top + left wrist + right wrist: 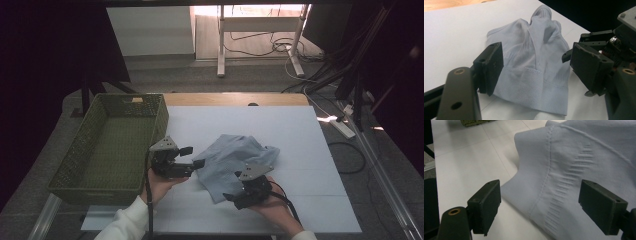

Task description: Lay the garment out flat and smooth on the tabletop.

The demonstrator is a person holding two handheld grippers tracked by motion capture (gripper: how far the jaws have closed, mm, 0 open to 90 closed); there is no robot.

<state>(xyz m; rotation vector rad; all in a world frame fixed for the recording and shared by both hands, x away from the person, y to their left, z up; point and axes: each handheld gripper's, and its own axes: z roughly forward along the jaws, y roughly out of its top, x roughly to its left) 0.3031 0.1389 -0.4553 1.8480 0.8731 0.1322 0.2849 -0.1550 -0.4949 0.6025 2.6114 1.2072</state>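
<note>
Both hands in low from the bottom edge, one gripper each

Left gripper (pixel 192 156) held in the left hand (pixel 159 184), white sleeve (pixel 127 220) showing, jaws pointing right and standing wide apart (pads bare in its own view). Right gripper (pixel 231 186) cupped from below by the right hand (pixel 274 207), jaws aimed up-left, also spread wide, pressing on nothing.

A pale grey-blue knitted garment (pixel 239 159) lies on a white table sheet (pixel 300 150); its hem band (pixel 541 85) has a fine ribbed pattern, and a row of short raised dashes (pixel 566 187) runs along a seam. The woven basket (pixel 107 145) is olive green with a tight lattice weave. The left gripper (pixel 192 156) and right gripper (pixel 232 185) are black, each topped by a grey plate. The person's sleeve (pixel 127 222) is white. A strip of light brown wood (pixel 235 99) edges the table.
</note>
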